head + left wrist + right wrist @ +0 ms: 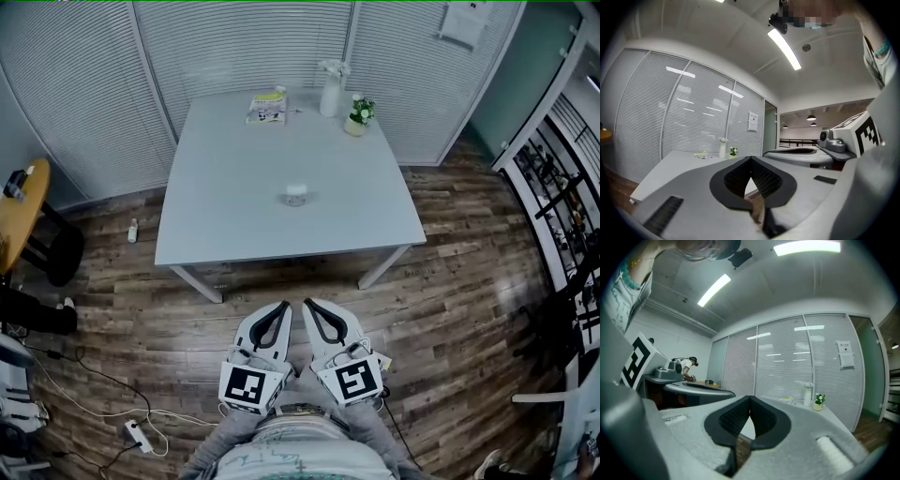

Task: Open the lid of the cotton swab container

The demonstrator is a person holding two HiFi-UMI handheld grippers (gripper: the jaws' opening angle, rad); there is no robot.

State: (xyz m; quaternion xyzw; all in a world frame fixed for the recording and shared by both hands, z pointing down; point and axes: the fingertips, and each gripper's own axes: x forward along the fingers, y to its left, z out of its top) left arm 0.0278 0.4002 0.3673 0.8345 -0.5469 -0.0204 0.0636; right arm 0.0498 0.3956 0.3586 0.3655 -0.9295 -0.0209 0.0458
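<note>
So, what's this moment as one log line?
left claw: shut, empty | right claw: shut, empty | container: on table, untouched

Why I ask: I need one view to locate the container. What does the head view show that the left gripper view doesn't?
Only the head view: the cotton swab container at mid-table, and a power strip on the floor. Only the left gripper view: the ceiling light, and the left gripper close up, its jaws shut and empty. Both: the table, white bottle, potted plant and right gripper.
</note>
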